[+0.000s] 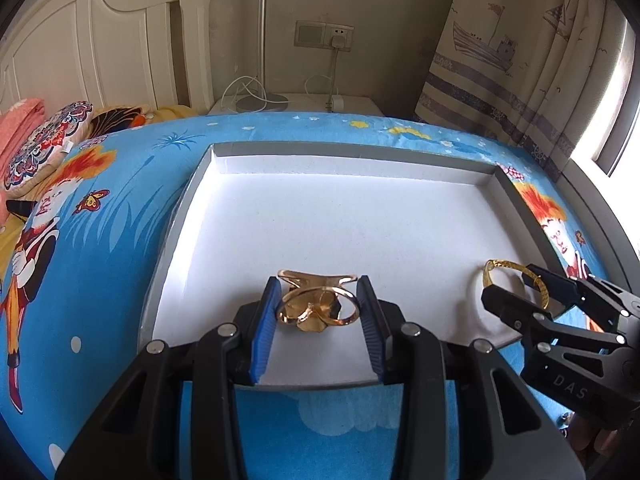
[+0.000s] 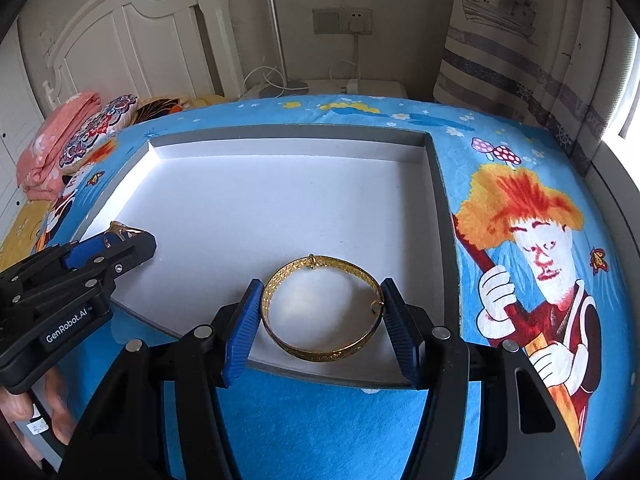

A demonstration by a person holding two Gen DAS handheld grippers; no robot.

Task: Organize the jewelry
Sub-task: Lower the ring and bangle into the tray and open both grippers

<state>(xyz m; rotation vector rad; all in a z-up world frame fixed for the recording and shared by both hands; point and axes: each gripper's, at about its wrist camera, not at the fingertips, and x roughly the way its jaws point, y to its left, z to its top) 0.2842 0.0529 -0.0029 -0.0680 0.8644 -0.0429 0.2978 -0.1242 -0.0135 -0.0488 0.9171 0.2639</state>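
The left gripper clamps its blue ribbed pads on a rose-gold openwork cuff bracelet at the shallow grey-rimmed white tray's near edge, around 7 o'clock on the tray floor. The floor is bare toward 12 o'clock, walled by low rims at the left, far and right sides. At 5 o'clock the right gripper closes on a round textured gold bangle lying flat just inside the near rim. Blue cartoon-print bedding surrounds the tray; a white headboard stands beyond.
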